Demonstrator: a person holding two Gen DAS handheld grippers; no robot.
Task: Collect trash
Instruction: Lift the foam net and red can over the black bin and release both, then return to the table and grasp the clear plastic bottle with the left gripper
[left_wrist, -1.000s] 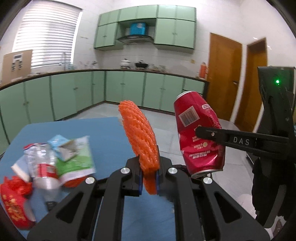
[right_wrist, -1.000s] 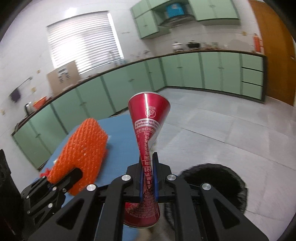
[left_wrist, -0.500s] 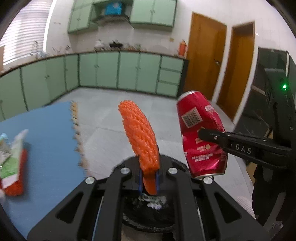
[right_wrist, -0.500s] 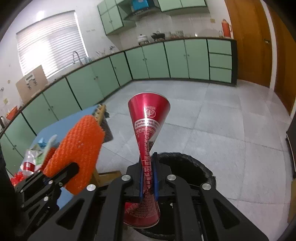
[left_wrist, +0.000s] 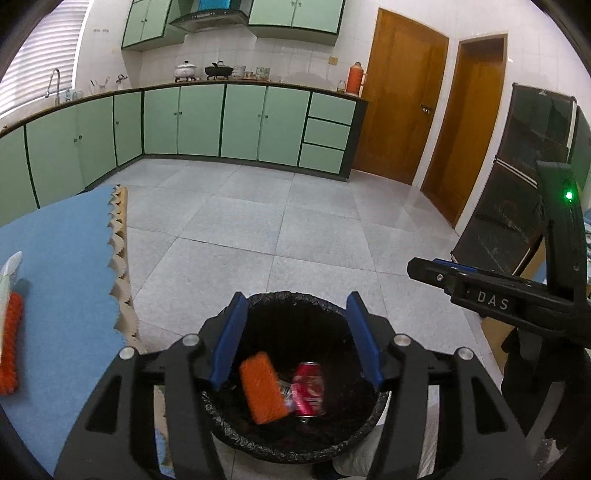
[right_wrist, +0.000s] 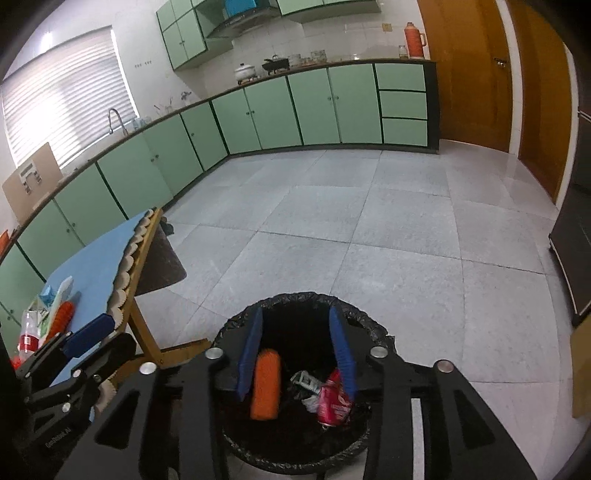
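Note:
A black-lined trash bin (left_wrist: 295, 299) stands on the floor below both grippers; it also shows in the right wrist view (right_wrist: 354, 314). Inside it lie an orange foam net (left_wrist: 262, 393) and a red crushed can (left_wrist: 308, 387), seen again as the net (right_wrist: 265, 384) and the can (right_wrist: 332, 400) in the right wrist view. My left gripper (left_wrist: 293, 339) is open and empty above the bin. My right gripper (right_wrist: 297, 352) is open and empty above it too, and its finger (left_wrist: 443, 273) shows at the right of the left wrist view.
A blue-topped table (left_wrist: 62, 266) stands left of the bin, with more trash on it: an orange net (left_wrist: 11, 343), wrappers and a plastic bottle (right_wrist: 27, 334). Grey tiled floor, green cabinets (left_wrist: 240, 122), wooden doors (left_wrist: 402, 99) and a dark cabinet (left_wrist: 517, 192) surround it.
Both grippers moved from the table to above the bin and opened. The orange net and the red can dropped into the bin.

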